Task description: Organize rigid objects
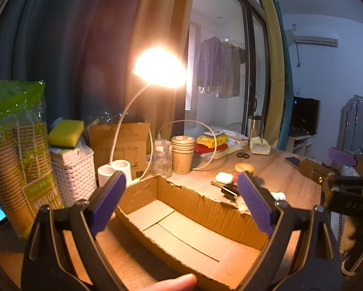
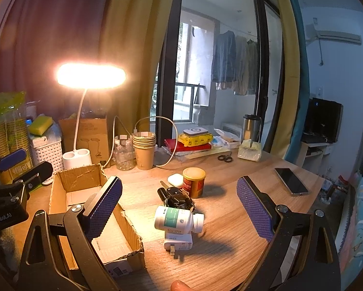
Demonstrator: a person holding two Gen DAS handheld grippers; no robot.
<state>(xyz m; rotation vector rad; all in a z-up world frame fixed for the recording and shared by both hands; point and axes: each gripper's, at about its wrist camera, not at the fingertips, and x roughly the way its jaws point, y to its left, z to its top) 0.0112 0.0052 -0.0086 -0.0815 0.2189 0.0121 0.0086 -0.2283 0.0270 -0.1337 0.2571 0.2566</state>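
An open, empty cardboard box [image 1: 188,228] lies on the wooden table, straight under my left gripper [image 1: 181,181], which hangs open over it. In the right wrist view the same box [image 2: 81,189] sits at the left. My right gripper [image 2: 180,181] is open and holds nothing. Between its fingers lies a white pill bottle [image 2: 177,220] on its side, resting on a white charger plug [image 2: 179,241]. Behind them are a black key fob [image 2: 176,197], a red can with a yellow lid [image 2: 194,181] and a white earbud case [image 2: 175,180].
A lit desk lamp [image 2: 91,76] stands behind the box. A white basket [image 2: 46,149], stacked paper cups [image 2: 144,150], a glass jar [image 2: 124,154], books [image 2: 188,145], scissors [image 2: 225,158] and a phone [image 2: 291,181] ring the table. The table edge runs along the right.
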